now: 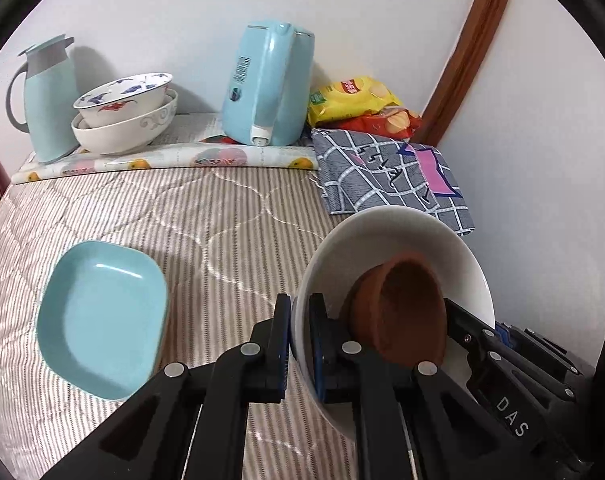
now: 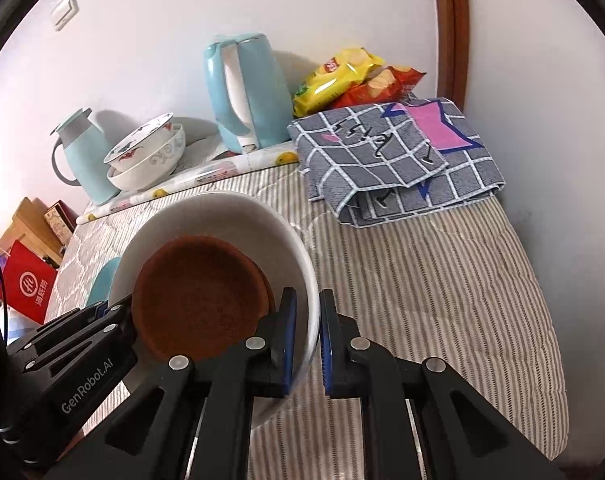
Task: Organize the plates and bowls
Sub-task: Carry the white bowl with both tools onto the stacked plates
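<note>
Both grippers, left (image 1: 300,344) and right (image 2: 307,350), clamp the white bowl (image 1: 402,232) at opposite rims. The brown bowl (image 2: 198,300) inside looks loose; tilting could slide it toward six o'clock.

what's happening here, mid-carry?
Both grippers are clamped on the rim of a white ceramic bowl, the left gripper on one side, the right gripper opposite. A brown clay bowl sits inside it. They hold it above the striped quilted cover; a light blue squarish dish lies alongside.

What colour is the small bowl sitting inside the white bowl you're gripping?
Reddish-brown, like terracotta: the small bowl inside the white bowl shows best in the right wrist view.
</note>
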Action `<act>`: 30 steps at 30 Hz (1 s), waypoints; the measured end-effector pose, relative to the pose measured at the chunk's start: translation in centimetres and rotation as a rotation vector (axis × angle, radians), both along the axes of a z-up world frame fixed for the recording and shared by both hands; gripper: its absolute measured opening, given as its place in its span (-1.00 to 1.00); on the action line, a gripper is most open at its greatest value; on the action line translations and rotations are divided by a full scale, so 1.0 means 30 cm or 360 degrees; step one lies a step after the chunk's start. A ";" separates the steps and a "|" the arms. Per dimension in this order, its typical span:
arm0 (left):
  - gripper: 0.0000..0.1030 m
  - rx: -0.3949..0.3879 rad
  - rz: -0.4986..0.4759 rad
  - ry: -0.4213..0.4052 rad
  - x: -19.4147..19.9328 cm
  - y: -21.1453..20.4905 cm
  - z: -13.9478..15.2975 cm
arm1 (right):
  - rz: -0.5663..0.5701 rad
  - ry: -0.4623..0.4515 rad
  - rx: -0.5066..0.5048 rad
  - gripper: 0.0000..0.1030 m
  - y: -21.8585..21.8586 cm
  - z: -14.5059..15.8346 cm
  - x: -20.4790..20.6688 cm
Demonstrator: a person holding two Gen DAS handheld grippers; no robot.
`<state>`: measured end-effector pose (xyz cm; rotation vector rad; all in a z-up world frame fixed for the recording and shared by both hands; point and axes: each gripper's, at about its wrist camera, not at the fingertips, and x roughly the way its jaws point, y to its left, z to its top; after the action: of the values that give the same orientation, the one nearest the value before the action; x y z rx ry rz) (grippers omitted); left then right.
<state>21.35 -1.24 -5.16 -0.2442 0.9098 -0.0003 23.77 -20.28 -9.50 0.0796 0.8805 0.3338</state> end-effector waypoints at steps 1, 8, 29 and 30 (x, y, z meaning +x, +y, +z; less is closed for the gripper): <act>-0.81 -0.0001 0.0007 -0.0002 -0.002 0.009 0.000 | 0.0006 -0.0002 0.0001 -0.79 0.009 0.002 -0.002; -0.81 -0.0005 0.0078 -0.0005 -0.035 0.097 -0.006 | 0.0068 -0.0014 -0.0011 -0.80 0.098 0.014 -0.014; -0.81 -0.0019 0.0247 0.0012 -0.089 0.315 -0.025 | 0.0221 0.0017 0.0017 -0.80 0.322 -0.003 -0.033; -0.81 -0.0019 0.0255 0.0013 -0.092 0.325 -0.026 | 0.0226 0.0014 0.0017 -0.80 0.331 -0.004 -0.033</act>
<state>18.60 8.52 -5.94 -0.3279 0.8967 0.1434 22.78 -10.35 -9.62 0.0285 0.8954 0.4709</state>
